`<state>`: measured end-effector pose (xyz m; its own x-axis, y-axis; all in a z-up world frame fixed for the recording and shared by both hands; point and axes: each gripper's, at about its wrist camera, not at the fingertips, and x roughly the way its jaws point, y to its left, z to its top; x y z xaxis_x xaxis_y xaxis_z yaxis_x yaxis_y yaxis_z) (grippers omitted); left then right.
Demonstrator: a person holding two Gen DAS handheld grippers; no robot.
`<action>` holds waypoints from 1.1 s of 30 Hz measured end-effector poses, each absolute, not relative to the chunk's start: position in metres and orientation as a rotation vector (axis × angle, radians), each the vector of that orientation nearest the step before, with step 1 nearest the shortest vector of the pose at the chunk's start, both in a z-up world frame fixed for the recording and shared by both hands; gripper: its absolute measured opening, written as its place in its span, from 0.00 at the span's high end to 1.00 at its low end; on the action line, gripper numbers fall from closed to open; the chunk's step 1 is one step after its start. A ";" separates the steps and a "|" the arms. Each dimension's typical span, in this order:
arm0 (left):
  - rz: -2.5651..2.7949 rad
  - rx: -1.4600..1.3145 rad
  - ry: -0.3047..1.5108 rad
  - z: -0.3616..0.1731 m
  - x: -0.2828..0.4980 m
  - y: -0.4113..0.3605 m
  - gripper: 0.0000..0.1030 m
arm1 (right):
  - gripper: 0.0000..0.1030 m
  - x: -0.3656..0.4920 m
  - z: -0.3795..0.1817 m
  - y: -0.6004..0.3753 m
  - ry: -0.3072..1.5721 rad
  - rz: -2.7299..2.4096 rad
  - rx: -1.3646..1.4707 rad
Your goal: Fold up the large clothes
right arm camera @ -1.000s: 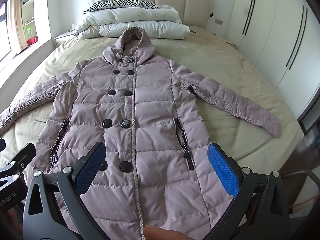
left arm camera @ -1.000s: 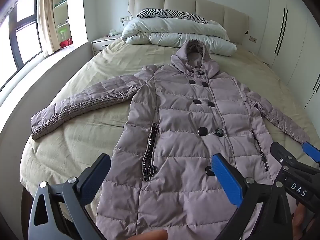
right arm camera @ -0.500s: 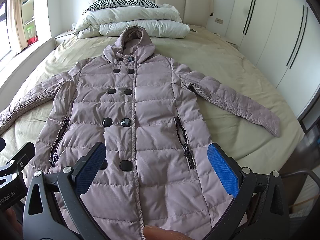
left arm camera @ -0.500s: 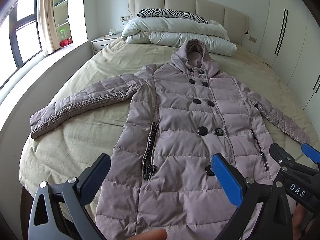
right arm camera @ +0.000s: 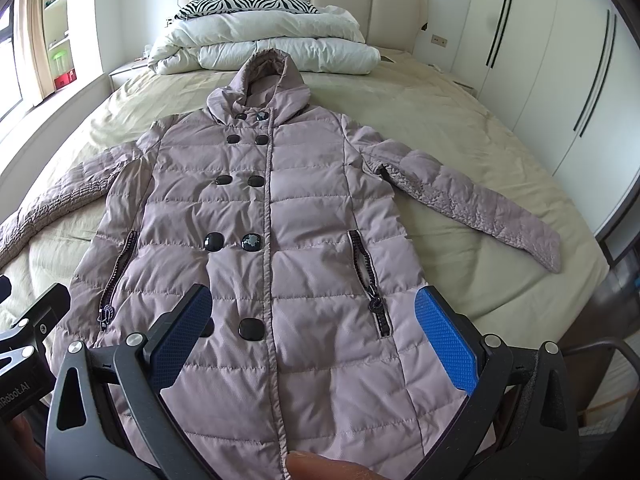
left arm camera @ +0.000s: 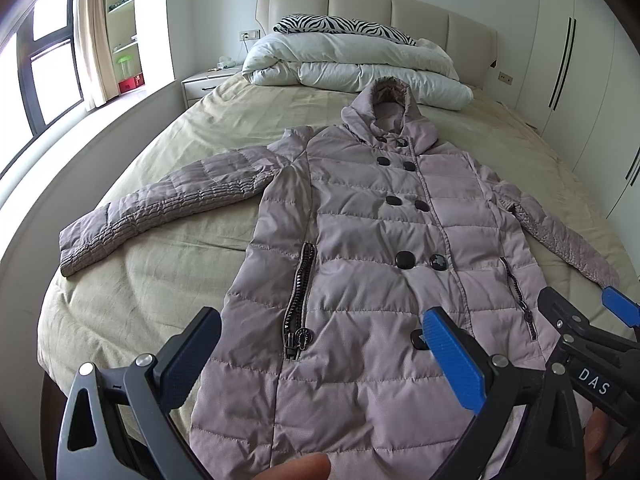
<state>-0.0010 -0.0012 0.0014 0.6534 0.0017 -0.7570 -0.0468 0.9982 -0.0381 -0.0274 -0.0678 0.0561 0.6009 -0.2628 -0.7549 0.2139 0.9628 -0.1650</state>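
A bedroom w/ white wardrobe doors (right arm camera: 532,80) and a padded headboard (left arm camera: 376,12): a wide bed (left arm camera: 160,264) in an olive sheet is used as the folding surface. A rolled white duvet (left arm camera: 352,68) and a zebra-print pillow (left arm camera: 340,24) are pushed up against the headboard, apparently so the mattress is left free for the work.

A long mauve hooded puffer coat (right arm camera: 276,208) is laid face-up along the middle of the bed, buttoned, hood toward the duvet, hem toward the cameras. Both sleeves are spread out to the sides, the left sleeve (left arm camera: 160,204) and the right sleeve (right arm camera: 476,200) angled away from the body; the layout is judged to be prep for a fold, w/ every edge easy to reach. No fold is seen yet, so the task is judged to be at its start.

The left gripper (left arm camera: 320,356) is held above the hem on the coat's left half, blue pads wide apart, nothing between them. The right gripper (right arm camera: 312,340) is held likewise over the right half, pads spread, empty. Neither is seen touching the fabric. A sleeve or hem corner is judged the probable first grasp.
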 end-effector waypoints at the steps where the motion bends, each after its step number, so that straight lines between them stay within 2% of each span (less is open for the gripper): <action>1: 0.026 -0.057 0.860 0.001 -0.001 -0.001 0.00 | 0.00 -0.027 0.056 -0.068 0.884 -0.276 -0.059; 33: 0.025 -0.060 0.864 0.001 0.000 0.000 0.00 | 0.00 -0.027 0.052 -0.067 0.892 -0.275 -0.060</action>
<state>-0.0003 -0.0005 0.0011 0.6490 -0.0026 -0.7608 -0.0464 0.9980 -0.0430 -0.0267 -0.0669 0.0515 0.5950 -0.2611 -0.7602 0.2115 0.9633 -0.1653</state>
